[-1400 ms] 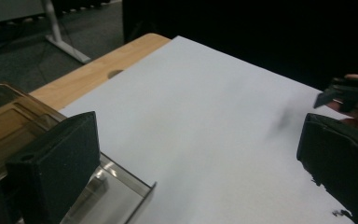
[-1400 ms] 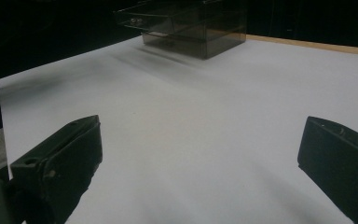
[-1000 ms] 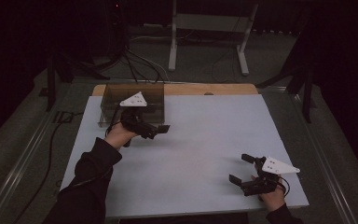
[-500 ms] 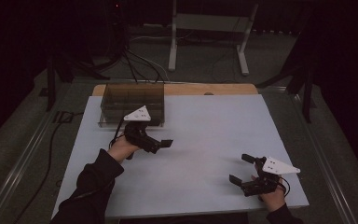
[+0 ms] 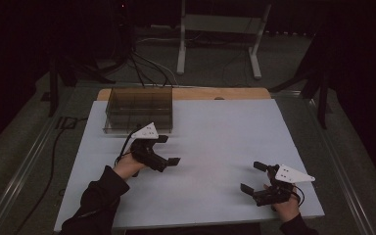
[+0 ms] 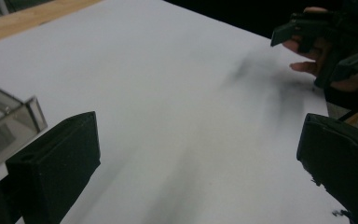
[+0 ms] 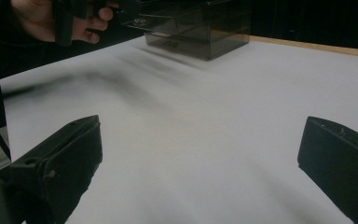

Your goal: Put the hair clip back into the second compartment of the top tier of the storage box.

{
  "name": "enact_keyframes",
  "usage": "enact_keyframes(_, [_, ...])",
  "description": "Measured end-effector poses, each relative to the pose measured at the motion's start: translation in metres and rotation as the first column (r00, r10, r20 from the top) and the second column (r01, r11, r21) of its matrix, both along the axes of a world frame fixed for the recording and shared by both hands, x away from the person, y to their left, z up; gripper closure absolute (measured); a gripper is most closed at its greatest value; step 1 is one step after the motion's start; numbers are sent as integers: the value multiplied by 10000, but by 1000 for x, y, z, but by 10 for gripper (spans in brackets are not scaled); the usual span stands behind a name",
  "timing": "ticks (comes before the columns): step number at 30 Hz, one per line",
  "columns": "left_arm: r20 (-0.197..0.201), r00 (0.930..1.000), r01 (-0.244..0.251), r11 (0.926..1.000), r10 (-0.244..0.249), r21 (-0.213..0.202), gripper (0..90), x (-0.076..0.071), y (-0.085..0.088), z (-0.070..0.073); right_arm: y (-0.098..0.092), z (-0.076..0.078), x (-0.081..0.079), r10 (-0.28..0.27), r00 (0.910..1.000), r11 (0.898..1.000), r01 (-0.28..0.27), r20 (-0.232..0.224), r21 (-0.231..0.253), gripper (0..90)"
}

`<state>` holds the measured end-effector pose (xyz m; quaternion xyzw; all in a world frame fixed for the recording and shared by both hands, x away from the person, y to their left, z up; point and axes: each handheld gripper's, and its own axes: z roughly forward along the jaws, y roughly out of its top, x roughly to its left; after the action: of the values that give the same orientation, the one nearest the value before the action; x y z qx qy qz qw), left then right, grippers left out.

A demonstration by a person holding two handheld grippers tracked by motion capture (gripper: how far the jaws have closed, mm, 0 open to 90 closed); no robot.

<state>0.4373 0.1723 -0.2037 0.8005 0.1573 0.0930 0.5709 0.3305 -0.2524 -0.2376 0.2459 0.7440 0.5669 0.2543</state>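
Left gripper pulled back from box; fingers apart.

Dark lab: white table, floor cables.

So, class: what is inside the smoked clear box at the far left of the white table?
The box shows inner dividers forming compartments. No items are visible in them, but its dark tinted walls hide the floor, so small contents cannot be ruled out.

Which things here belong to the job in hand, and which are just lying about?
In the job: left gripper, open and empty; clear compartment box beside it; right gripper, open.

Lying about: white table sheet; metal stand and cables on the floor.
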Motion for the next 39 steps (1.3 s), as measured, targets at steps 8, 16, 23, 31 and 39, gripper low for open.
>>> enact_keyframes(8, [-73, 9999, -108, 9999, 108, -5, 5, -3, 6, -17, 0, 0, 0, -1, 10000, 10000, 1, 9, -3, 0])
enact_keyframes(16, [-131, 9998, -160, 9999, 160, -27, 5, -11, 14, -31, 0, 0, 0, 17, 10000, 10000, -17, -27, 2, 0])
enact_keyframes(23, [-132, 9998, -169, 9997, 172, 173, 5, -20, 16, -43, 1, 0, 1, 13, 10000, 10000, -13, -58, -33, 0])
enact_keyframes(31, [-12, 9992, -397, 9991, 397, 144, 4, -32, 29, -51, 0, 0, 1, 10, 10000, 10000, -11, -59, -28, 0])
enact_keyframes(39, [-33, 9959, -900, 9959, 900, 36, 5, -41, 56, -61, 0, -1, 1, 17, 10000, 10000, -17, -72, -36, 0])
